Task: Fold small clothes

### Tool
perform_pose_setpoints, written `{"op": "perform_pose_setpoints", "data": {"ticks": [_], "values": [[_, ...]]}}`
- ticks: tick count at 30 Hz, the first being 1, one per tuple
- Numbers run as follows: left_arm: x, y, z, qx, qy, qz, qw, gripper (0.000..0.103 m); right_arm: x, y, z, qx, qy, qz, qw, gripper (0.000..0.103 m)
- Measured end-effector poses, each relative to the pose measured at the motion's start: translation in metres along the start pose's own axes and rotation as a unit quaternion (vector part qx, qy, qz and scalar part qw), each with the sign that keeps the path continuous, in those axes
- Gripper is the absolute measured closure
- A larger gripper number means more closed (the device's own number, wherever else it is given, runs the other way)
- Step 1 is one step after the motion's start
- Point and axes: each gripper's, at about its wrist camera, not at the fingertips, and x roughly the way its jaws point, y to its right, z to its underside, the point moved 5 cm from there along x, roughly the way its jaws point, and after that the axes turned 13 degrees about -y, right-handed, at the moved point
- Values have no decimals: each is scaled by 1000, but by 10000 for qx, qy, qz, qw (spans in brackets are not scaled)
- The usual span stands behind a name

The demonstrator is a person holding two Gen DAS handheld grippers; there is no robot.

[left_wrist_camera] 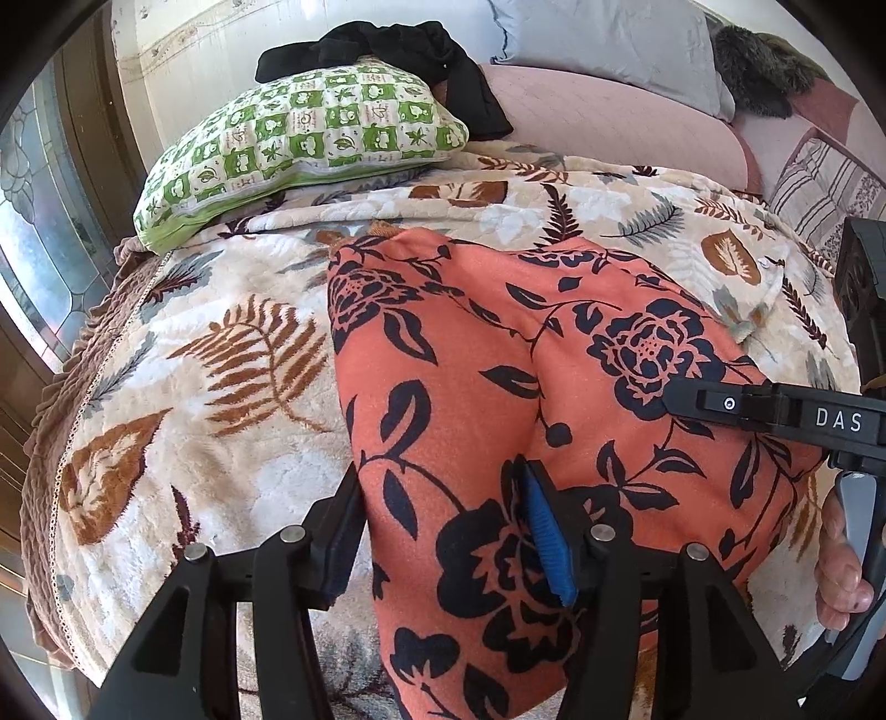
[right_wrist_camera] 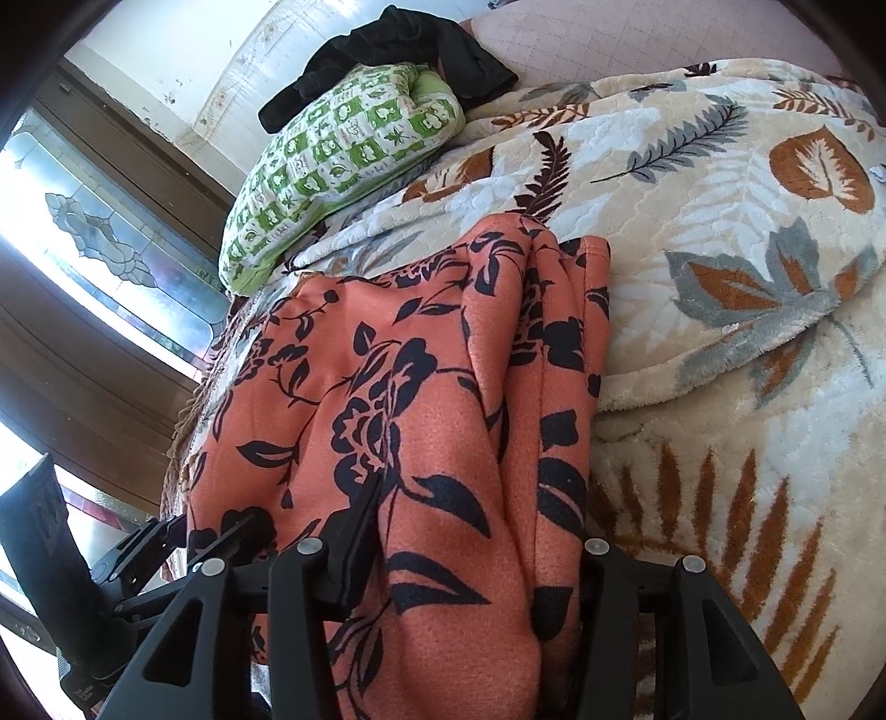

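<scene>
An orange garment with a dark flower print (left_wrist_camera: 498,360) lies folded on the leaf-patterned blanket (left_wrist_camera: 221,360). My left gripper (left_wrist_camera: 443,526) stands open over its near left edge, the blue pad (left_wrist_camera: 545,531) resting on the cloth and the other finger beside the edge. In the left wrist view the right gripper (left_wrist_camera: 775,410) lies over the garment's right side, with a person's hand (left_wrist_camera: 841,576) on its grip. In the right wrist view my right gripper (right_wrist_camera: 473,548) is open around a thick fold of the garment (right_wrist_camera: 421,415), which bulges between the fingers. The left gripper (right_wrist_camera: 138,554) shows at the lower left.
A green-and-white checked pillow (left_wrist_camera: 310,138) lies at the far left with a black garment (left_wrist_camera: 387,41) on top. Behind are a grey pillow (left_wrist_camera: 598,44) and a pink cover. The blanket's brown frilled edge drops off on the left beside a patterned glass window (left_wrist_camera: 33,221).
</scene>
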Motion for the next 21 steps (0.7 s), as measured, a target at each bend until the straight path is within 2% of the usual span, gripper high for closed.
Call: {"op": "perform_pose_setpoints", "data": {"ticks": [5,8,12,17,19,21], "values": [[-22,-7,-5,37,436,-406,9982,45,-15,1,-3,70,122,-24,9999,50],[-31,-11,-9,-1,610,-490,9969,45,-28,-1,-4,4,335,74,9994,50],[-30,-13,-10,-64,586,-479,9971,45,-46,-7,-6,-144,702,314,9969,50],[-26,-11,-10,-64,558,-518,9971,45,-77,-31,-3,-689,1527,457,9848,50],[-24,-12,-10,-70,534,-533,9971,45,-81,-43,-1,-929,1608,308,9821,50],[-21,-13,-11,-81,489,-548,9973,45,-75,-50,2,-1038,1421,157,9843,50]]}}
